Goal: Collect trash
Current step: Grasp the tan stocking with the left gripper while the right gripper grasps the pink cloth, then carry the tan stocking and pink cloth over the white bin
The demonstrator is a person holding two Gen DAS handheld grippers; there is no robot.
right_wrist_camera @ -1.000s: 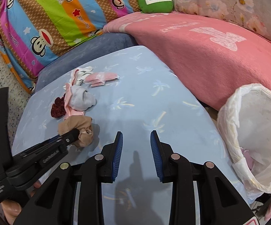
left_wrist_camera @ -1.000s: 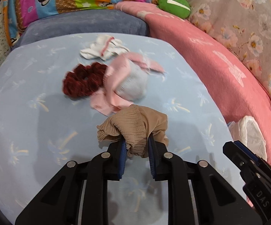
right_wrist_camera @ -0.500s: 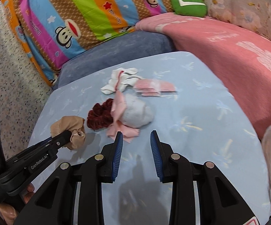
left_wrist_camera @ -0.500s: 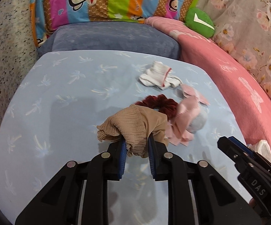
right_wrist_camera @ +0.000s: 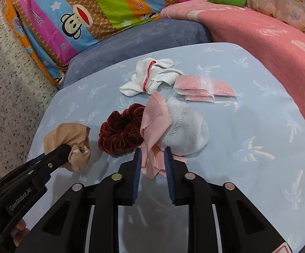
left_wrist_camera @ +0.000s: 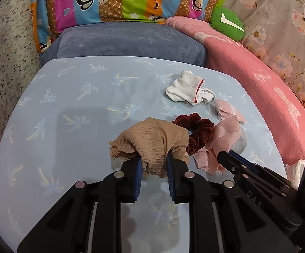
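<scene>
Two pieces of the litter are now spoken for. The tan stocking (left_wrist_camera: 150, 139) is bunched and clamped in the left gripper (left_wrist_camera: 152, 168), held just over the blue palm-print table (left_wrist_camera: 72, 97). The pink cloth (right_wrist_camera: 154, 126), draped over a grey-white sock (right_wrist_camera: 184, 130) mid-table, sits between the fingers of the right gripper (right_wrist_camera: 151, 162), whose jaws have just been closing and now stand narrow about its lower folds; whether the pads truly bite I cannot tell for certain. Beside it lie the maroon scrunchie (right_wrist_camera: 120, 135), touching the cloth, and further back a white sock (right_wrist_camera: 148, 78) and some pink sachets (right_wrist_camera: 201, 86).

This looks like the pick-up step: the next move calls for lifting the cloth clear without dragging the sock along, then carrying both loads to the bag. A second ago the right gripper was wide and well short of the pile, with a white bin bag in its view.
</scene>
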